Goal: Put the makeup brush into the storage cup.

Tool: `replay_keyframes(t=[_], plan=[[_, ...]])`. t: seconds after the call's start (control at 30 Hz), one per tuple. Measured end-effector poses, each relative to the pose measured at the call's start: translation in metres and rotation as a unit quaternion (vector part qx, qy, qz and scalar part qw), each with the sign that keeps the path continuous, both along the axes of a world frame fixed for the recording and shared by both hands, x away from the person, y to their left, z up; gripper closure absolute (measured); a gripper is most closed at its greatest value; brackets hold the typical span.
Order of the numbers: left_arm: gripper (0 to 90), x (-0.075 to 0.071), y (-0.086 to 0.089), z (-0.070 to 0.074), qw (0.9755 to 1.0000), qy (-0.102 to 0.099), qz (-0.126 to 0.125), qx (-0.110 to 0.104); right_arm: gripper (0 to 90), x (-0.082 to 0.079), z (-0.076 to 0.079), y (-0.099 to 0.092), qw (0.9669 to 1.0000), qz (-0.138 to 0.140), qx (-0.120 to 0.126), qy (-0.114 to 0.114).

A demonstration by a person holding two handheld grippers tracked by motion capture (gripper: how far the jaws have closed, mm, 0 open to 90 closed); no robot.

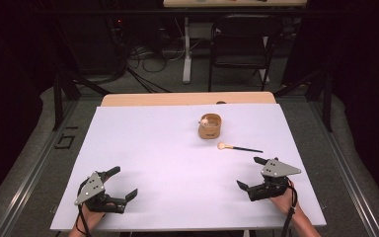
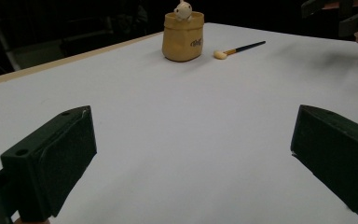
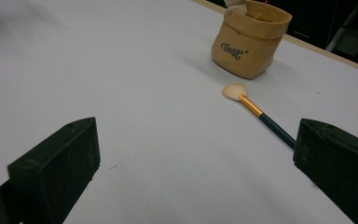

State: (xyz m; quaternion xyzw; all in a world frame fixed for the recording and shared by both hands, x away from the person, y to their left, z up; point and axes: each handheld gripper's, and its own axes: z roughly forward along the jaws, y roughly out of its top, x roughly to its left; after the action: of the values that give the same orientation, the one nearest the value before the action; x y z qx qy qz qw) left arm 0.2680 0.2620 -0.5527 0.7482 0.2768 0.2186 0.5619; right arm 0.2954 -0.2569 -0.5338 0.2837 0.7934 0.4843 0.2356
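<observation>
Brush [image 1: 238,147] lies just before pot [image 1: 210,126]; right gripper [image 1: 252,173] near.

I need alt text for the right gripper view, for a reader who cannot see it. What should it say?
A small makeup brush with a dark handle lies on a white table, its pale tip near a tan pot with writing on its side. The open right gripper frames the bottom, its two black jaws wide apart and holding nothing.

We see our left claw [image 1: 121,182] and right claw [image 1: 250,173] built alike: chunky black jaws, a grey three-cornered plate dotted with small holes on top, and a black cable trailing back.
</observation>
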Motion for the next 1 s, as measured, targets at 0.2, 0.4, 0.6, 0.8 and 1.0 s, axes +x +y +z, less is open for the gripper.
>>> replay_keyframes(t=[0.2,0.4,0.6,0.8,1.0], plan=[[0.0,0.000,0.000,0.000,1.0000,0.000,0.000,-0.001,0.4,0.005,0.002,-0.003,0.9998,-0.011,0.013,-0.014],[0.0,0.001,0.000,0.000,1.0000,0.002,-0.008,-0.003,0.8,0.013,0.003,-0.004,0.9997,-0.014,0.016,-0.013],[0.0,0.001,0.000,0.000,1.0000,0.002,-0.008,-0.003,0.9,0.022,0.004,-0.005,0.9997,-0.017,0.016,-0.011],[0.0,0.001,0.000,0.000,1.0000,0.002,-0.008,-0.003,0.9,0.029,0.006,-0.006,0.9998,-0.016,0.014,-0.007],[0.1,0.001,0.000,0.000,1.0000,0.002,-0.009,-0.002,0.9,0.035,0.009,-0.008,0.9998,-0.016,0.009,-0.005]])
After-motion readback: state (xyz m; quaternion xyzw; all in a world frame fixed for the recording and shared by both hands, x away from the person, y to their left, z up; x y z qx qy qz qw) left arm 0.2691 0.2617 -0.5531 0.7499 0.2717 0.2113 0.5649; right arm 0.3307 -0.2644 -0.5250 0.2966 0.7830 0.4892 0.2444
